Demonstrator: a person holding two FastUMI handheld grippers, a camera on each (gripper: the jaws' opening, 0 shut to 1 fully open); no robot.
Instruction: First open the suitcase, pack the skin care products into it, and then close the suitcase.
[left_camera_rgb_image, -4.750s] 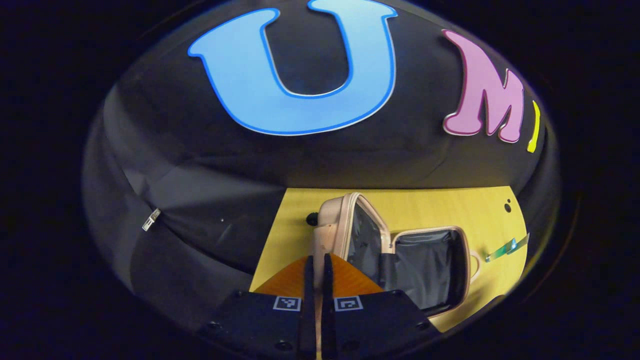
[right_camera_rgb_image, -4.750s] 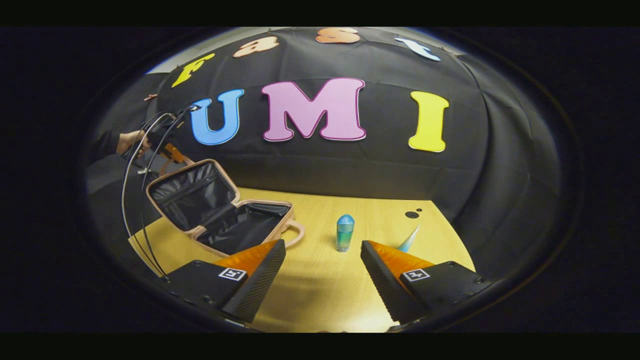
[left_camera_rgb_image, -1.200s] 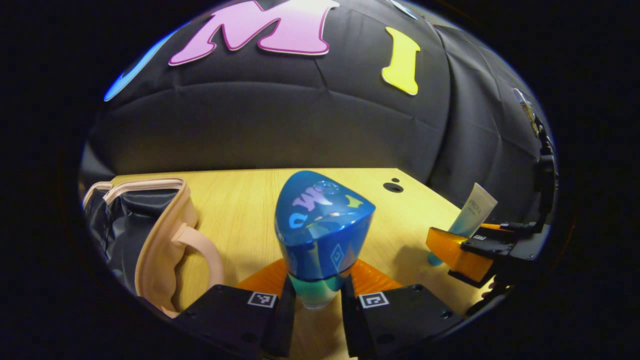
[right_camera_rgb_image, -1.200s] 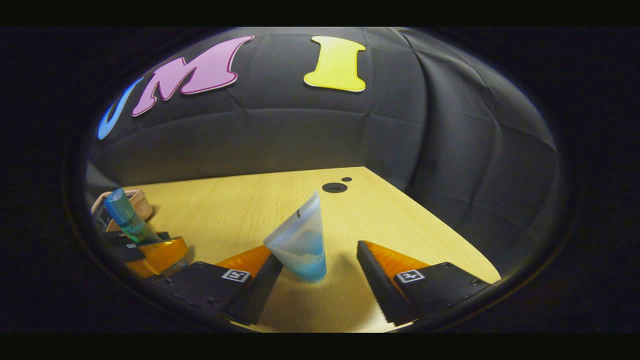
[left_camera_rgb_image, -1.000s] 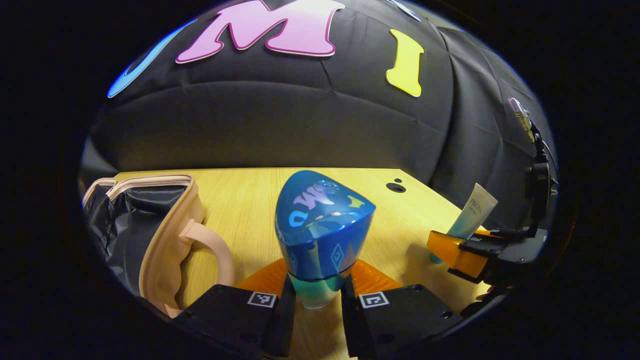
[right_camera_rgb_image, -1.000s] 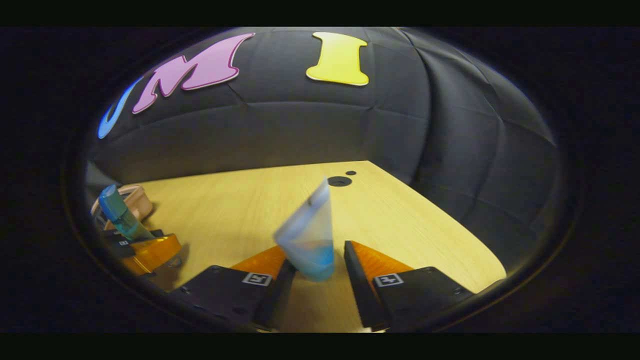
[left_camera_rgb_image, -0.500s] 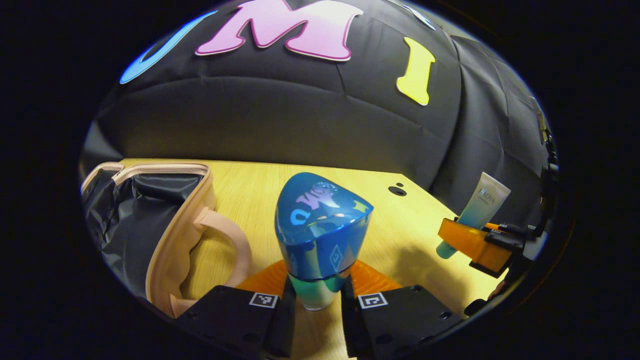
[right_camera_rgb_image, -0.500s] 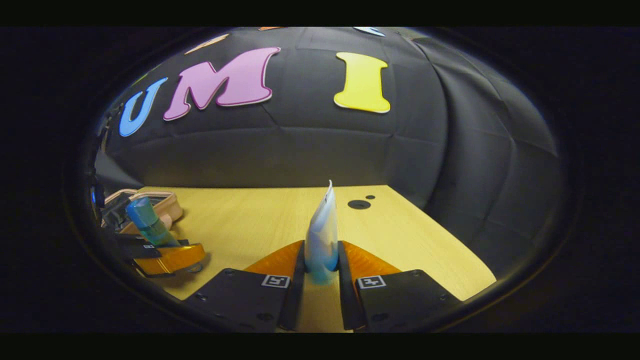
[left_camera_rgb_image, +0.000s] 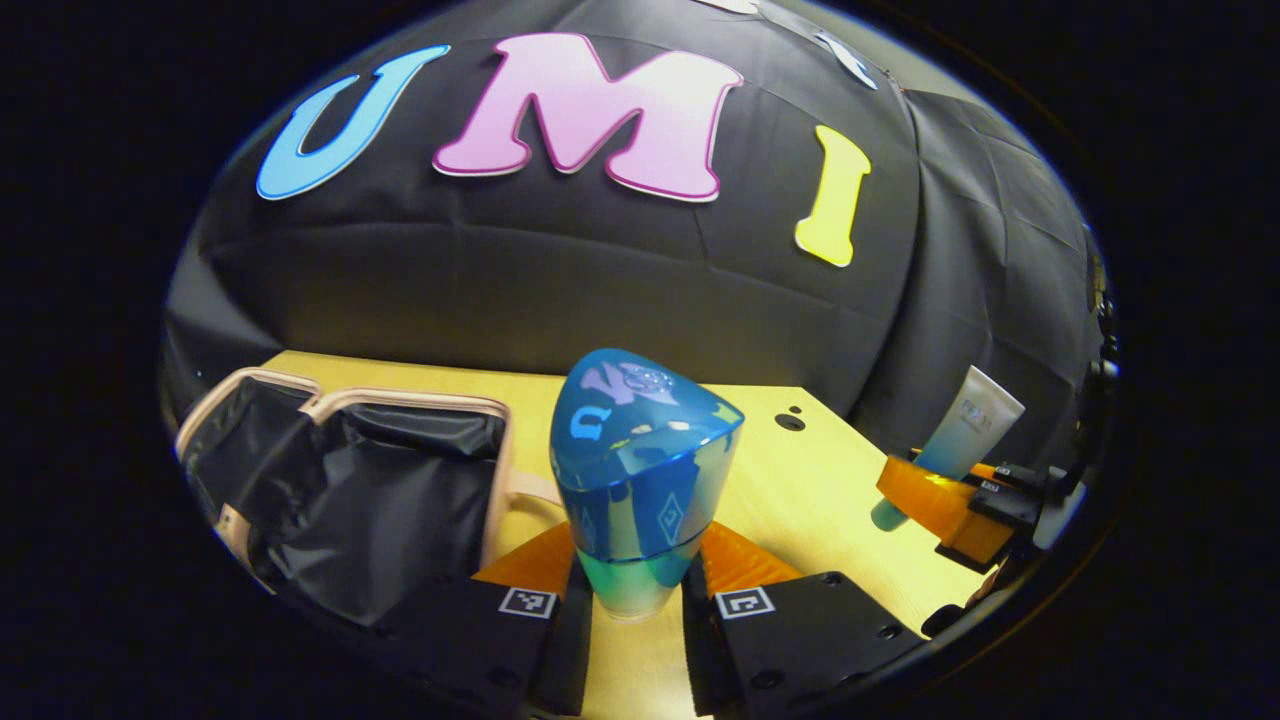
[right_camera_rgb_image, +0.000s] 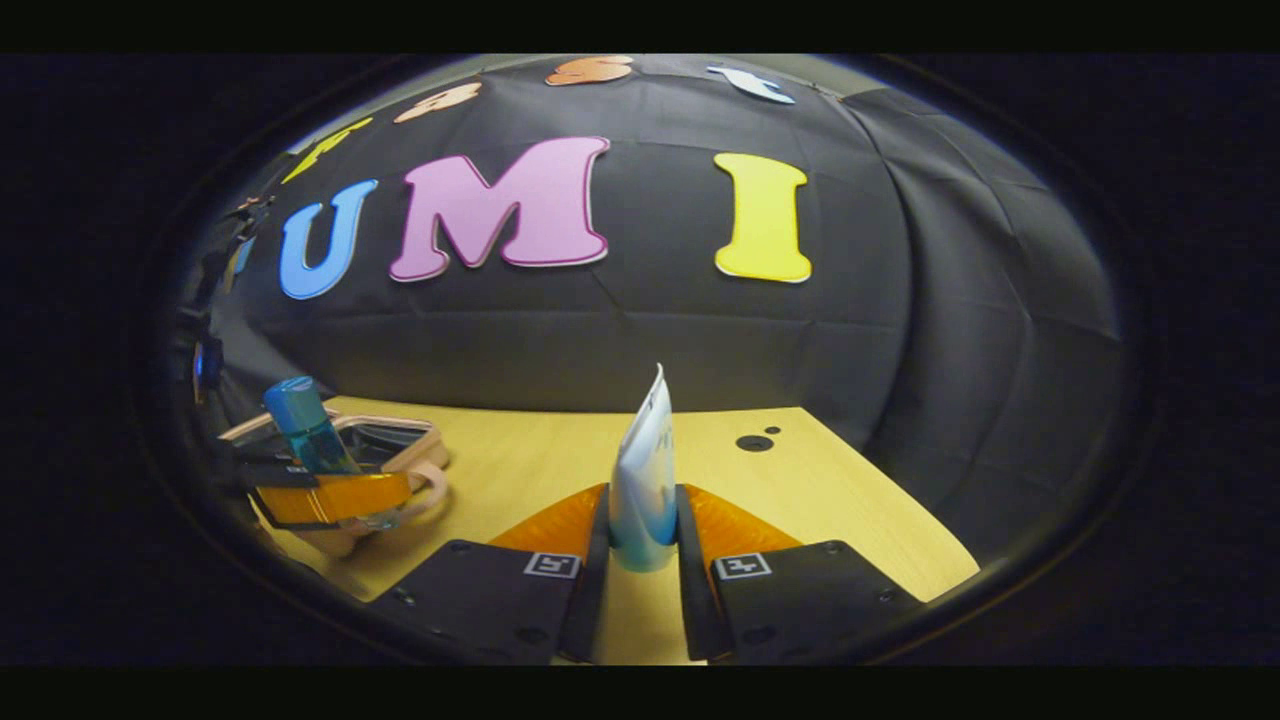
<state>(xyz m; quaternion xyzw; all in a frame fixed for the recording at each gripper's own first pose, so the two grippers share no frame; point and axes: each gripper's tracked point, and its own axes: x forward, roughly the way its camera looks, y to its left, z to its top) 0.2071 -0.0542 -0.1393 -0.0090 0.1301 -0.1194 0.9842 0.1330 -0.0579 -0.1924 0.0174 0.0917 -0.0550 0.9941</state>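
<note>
Held: my left gripper (left_camera_rgb_image: 632, 600) clamped on an upright blue bottle (left_camera_rgb_image: 640, 470), my right gripper (right_camera_rgb_image: 640, 555) clamped on an upright tube (right_camera_rgb_image: 645, 470); beyond, the open suitcase (left_camera_rgb_image: 370, 480) lies on the table (left_camera_rgb_image: 800, 490) just left of the bottle, nearer my left hand.
</note>
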